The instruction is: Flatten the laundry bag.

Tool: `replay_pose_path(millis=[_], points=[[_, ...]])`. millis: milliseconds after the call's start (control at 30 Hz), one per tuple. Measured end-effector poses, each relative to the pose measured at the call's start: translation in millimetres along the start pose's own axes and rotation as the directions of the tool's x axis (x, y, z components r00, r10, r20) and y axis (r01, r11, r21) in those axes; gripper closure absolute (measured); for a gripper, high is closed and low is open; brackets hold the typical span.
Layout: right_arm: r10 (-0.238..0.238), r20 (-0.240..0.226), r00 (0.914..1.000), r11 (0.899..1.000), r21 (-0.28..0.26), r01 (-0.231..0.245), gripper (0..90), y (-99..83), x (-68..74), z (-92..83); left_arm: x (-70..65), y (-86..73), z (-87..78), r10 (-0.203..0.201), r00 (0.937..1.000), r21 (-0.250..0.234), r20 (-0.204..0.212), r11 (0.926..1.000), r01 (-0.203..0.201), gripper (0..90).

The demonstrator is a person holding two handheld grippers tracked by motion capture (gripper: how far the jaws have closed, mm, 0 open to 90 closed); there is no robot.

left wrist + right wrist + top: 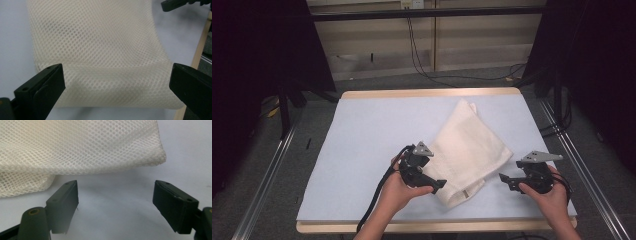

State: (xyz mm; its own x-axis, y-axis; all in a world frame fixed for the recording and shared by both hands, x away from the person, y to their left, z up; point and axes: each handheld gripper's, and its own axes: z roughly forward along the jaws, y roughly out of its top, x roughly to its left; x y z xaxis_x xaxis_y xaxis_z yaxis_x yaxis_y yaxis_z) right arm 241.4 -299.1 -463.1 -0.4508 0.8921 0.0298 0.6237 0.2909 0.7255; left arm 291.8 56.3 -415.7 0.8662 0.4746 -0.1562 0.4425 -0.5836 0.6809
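A folded cream mesh cloth (467, 147) lies slantwise on the pale blue mat (372, 135), from the far middle toward the near right. My left gripper (439, 184) is at the cloth's near left edge, open, its jaws wide apart on either side of the folded end (110, 75). My right gripper (504, 179) stands open just right of the cloth, its jaws over bare mat with the cloth's corner (150, 152) a little ahead. Nothing is held in either. The right gripper's jaw tip (172, 4) appears at the top of the left gripper view.
The mat covers a wooden table (432, 93) whose edge shows at the far and near sides. Metal rails (267, 175) run along both sides of the table, and cables (422, 60) trail on the floor behind it.
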Motion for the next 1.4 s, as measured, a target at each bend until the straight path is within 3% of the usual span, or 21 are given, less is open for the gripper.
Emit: replay_pose_path(millis=[133,367,567,700,900,967,1167,1400], points=[[-0.002,-0.009,1.0,1.0,0.016,0.003,20.7,-0.2,1.2,1.3,-6.8,3.9,2.6,0.03,0.9993,-0.008,0.023,0.9995,-0.03,0.0],[-0.008,-0.028,0.9996,1.0,0.018,0.008,22.3,0.7,2.8,2.3,-14.2,8.3,9.1,0.044,0.9979,-0.006,0.048,0.999,-0.044,0.0],[-0.006,-0.022,0.9998,1.0,0.015,0.006,25.5,0.9,2.5,3.6,-19.3,11.3,15.7,0.067,0.9967,0.016,0.046,0.9976,-0.067,0.0],[-0.008,-0.016,0.9998,1.0,0.02,0.009,29.2,1.6,5.0,5.1,-25.3,12.4,19.8,0.052,0.9979,0.011,0.039,0.9986,-0.052,0.0],[-0.01,-0.024,0.9997,1.0,0.017,0.011,29.6,1.9,5.9,5.7,-30.0,13.6,26.2,0.091,0.9946,0.059,0.05,0.9939,-0.094,0.1],[-0.007,-0.026,0.9996,1.0,0.013,0.007,29.2,1.8,6.3,5.7,-32.0,13.2,29.9,0.082,0.9943,0.059,0.069,0.9945,-0.086,4.2],[-0.008,-0.031,0.9995,1.0,0.016,0.009,28.9,1.5,6.0,6.2,-34.9,14.3,36.4,0.114,0.9921,0.097,0.052,0.9881,-0.119,4.1],[-0.004,-0.028,0.9996,1.0,0.014,0.004,28.3,1.3,5.7,6.5,-36.5,12.1,42.6,0.122,0.9915,0.124,0.046,0.9842,-0.126,5.9]])
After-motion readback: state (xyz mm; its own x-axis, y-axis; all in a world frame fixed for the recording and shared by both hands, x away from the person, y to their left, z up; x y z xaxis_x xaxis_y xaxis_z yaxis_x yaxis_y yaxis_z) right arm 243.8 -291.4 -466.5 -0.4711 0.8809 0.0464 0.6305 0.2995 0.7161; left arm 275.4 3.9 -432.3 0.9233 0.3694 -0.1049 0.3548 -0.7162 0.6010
